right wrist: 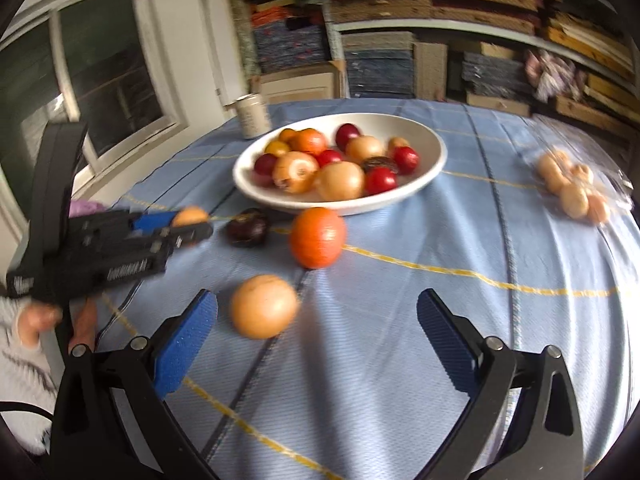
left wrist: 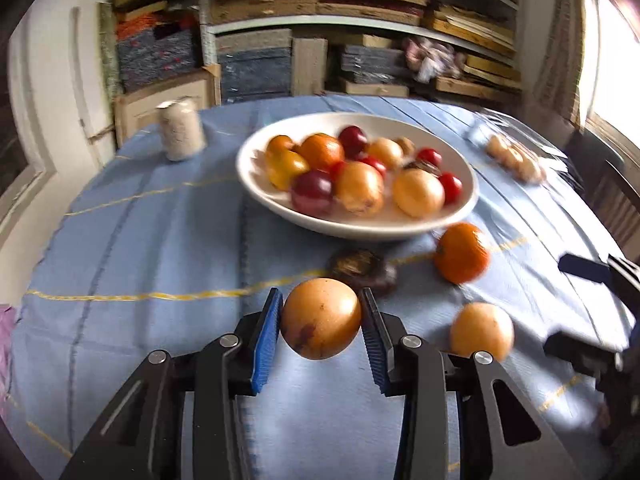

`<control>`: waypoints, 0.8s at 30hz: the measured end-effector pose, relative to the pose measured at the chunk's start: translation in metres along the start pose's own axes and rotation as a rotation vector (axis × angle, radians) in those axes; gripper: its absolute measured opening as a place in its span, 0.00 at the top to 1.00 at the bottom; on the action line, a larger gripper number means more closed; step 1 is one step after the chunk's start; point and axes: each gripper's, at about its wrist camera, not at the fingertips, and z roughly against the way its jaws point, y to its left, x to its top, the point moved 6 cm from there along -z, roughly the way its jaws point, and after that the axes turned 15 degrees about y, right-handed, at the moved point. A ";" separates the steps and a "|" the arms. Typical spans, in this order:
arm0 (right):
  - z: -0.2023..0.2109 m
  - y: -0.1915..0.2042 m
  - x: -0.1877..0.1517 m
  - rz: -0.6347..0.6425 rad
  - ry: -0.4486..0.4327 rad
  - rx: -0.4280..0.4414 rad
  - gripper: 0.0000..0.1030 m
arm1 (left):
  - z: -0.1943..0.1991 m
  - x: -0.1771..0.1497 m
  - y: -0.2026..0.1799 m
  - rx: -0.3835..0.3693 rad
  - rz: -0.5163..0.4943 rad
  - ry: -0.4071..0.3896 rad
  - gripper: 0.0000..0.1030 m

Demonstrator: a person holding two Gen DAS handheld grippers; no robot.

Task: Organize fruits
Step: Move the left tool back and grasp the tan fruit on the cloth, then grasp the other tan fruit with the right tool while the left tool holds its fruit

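My left gripper (left wrist: 320,293) is shut on a tan round fruit (left wrist: 320,318), its blue pads pressing on both sides. In the right wrist view that gripper (right wrist: 188,224) shows at the left with the fruit (right wrist: 191,216) in it. My right gripper (right wrist: 316,296) stands open over the blue cloth. A second tan fruit (right wrist: 264,306) lies between its fingers, nearer the left one, untouched. An orange fruit (right wrist: 318,237) and a dark fruit (right wrist: 247,227) lie before the white bowl (right wrist: 400,196), which holds several red, tan and orange fruits.
A pale jar (right wrist: 252,116) stands behind the bowl on the left. A clear bag of tan fruits (right wrist: 572,188) lies at the right. A purple cloth (right wrist: 82,208) sits at the table's left edge. Stacked shelves fill the back wall.
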 end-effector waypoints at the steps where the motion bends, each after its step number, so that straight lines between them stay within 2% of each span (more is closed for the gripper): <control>1: -0.002 0.006 -0.001 0.026 0.005 -0.002 0.05 | 0.000 0.001 0.003 -0.004 0.012 0.001 0.62; 3: -0.004 0.017 -0.002 0.071 0.014 -0.011 0.06 | -0.001 0.003 0.009 -0.020 0.036 0.010 0.62; 6: -0.003 0.029 0.001 0.113 -0.006 -0.026 0.14 | 0.000 0.004 0.010 -0.032 0.044 0.012 0.62; 8: -0.010 0.034 0.002 0.133 0.017 -0.032 0.30 | 0.001 0.004 0.007 -0.040 0.036 0.011 0.62; 10: -0.015 0.036 0.003 0.135 0.042 -0.024 0.34 | 0.002 0.003 0.003 -0.042 0.027 0.010 0.62; 13: -0.018 0.036 0.006 0.134 0.041 -0.025 0.35 | 0.003 0.002 -0.002 -0.049 0.015 0.009 0.62; 16: -0.025 0.040 0.006 0.143 0.067 -0.028 0.41 | 0.002 0.001 -0.005 -0.049 0.007 0.010 0.62; 19: -0.034 0.044 0.006 0.164 0.106 -0.033 0.42 | 0.001 0.001 -0.006 -0.050 0.004 0.012 0.62; 24: -0.037 0.049 0.003 0.176 0.118 -0.055 0.43 | 0.001 0.000 -0.008 -0.043 -0.002 0.009 0.62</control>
